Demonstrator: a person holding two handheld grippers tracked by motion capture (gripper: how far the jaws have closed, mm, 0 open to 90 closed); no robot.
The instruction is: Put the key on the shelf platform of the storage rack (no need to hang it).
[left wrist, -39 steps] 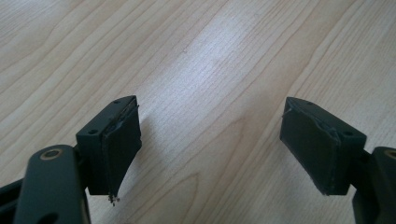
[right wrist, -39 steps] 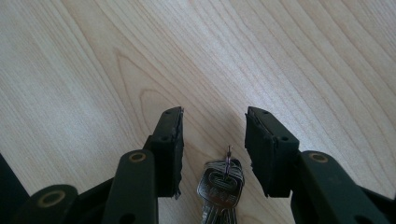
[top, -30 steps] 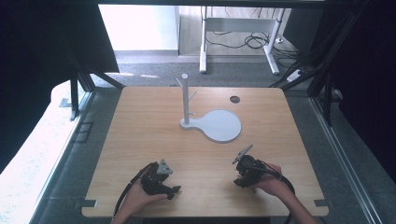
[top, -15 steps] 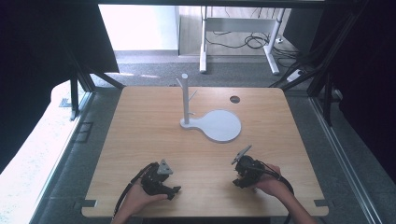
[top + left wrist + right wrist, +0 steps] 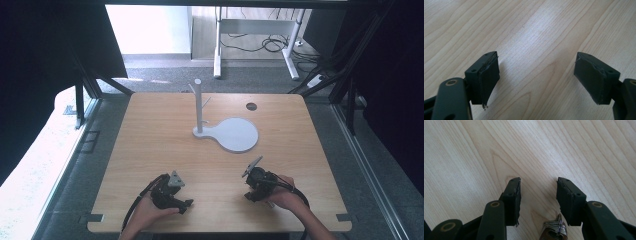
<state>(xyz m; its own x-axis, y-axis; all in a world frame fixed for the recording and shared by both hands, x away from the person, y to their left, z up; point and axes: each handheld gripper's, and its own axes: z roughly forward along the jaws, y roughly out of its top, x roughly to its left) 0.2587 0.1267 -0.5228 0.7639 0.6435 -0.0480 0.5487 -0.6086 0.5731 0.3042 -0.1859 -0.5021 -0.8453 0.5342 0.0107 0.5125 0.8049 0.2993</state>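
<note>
A white stand [image 5: 198,107] with an upright post and small pegs rises from a round white base [image 5: 236,134] at the table's middle back. Near the front edge, a hand holds my left gripper [image 5: 172,194]. Its jaws stand wide apart over bare wood [image 5: 536,56] with nothing between them. At the front right, another hand holds my right gripper [image 5: 256,183], also open [image 5: 538,181]. A bunch of metal keys on a ring [image 5: 554,230] lies on the wood low between its jaws, closer to the right one. Neither pad touches the keys.
The wooden table [image 5: 150,130] has a dark round cable hole [image 5: 251,106] at the back right. Black frame struts [image 5: 82,95] stand at the left and right sides. A desk's white legs [image 5: 218,50] and cables lie on the floor beyond.
</note>
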